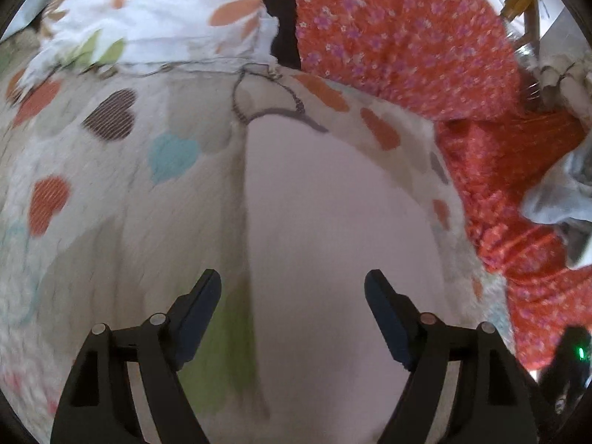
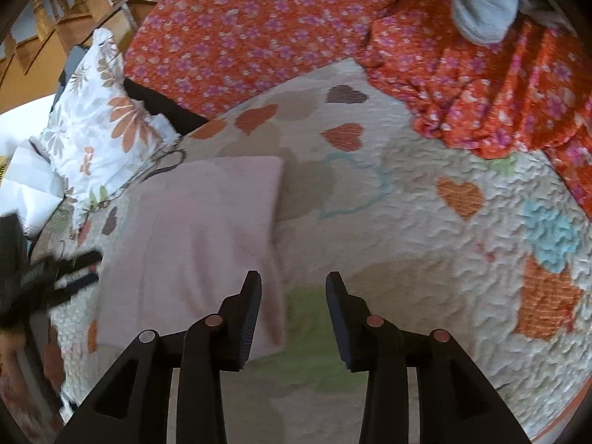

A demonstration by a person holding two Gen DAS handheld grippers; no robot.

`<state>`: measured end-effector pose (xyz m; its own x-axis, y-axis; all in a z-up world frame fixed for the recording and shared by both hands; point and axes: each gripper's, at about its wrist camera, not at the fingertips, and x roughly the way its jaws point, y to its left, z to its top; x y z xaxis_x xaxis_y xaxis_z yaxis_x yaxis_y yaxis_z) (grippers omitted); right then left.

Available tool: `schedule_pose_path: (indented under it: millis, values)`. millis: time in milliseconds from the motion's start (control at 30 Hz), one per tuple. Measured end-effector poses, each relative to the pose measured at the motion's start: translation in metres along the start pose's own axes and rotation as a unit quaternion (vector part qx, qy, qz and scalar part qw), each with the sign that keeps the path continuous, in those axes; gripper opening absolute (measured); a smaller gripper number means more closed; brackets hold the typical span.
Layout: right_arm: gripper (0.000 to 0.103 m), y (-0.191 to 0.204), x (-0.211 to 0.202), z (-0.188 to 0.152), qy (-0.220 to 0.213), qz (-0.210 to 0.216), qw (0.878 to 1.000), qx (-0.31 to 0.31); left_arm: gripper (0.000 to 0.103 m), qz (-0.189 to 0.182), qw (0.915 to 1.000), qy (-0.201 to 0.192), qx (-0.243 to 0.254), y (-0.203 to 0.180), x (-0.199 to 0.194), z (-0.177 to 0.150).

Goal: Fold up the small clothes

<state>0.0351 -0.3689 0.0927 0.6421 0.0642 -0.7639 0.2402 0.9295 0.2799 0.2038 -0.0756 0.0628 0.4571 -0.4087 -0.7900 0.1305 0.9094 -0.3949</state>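
Note:
A pale pink folded cloth (image 1: 333,222) lies flat on a quilt with heart patches (image 1: 111,170). My left gripper (image 1: 292,288) is open and empty, hovering just above the cloth's near part. In the right wrist view the same cloth (image 2: 199,229) lies at the left as a neat rectangle on the quilt (image 2: 425,240). My right gripper (image 2: 294,292) is open and empty, beside the cloth's right edge, with its left finger (image 2: 248,318) over that edge. The left gripper shows as a dark blurred shape (image 2: 55,277) at the cloth's left side.
An orange flowered blanket (image 1: 425,55) (image 2: 277,29) is bunched behind the quilt. A white flowered pillow (image 1: 159,14) (image 2: 103,125) lies at the back left. A grey-blue garment (image 1: 562,192) (image 2: 481,3) rests on the blanket. A wooden railing (image 2: 74,7) stands beyond the bed.

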Motion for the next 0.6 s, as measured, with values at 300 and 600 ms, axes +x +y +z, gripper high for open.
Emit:
schedule_pose_path:
  millis: [300,600]
  values:
    - [0.041,-0.032,0.022,-0.02,0.025,-0.026,0.999,0.009,0.029,0.03,0.9985,0.027,0.037,-0.01,0.037,0.018]
    - [0.041,-0.051,0.035,-0.034,0.03,-0.033,0.999,0.029,0.031,-0.014,0.9986,0.005,-0.05,0.054,0.016,0.009]
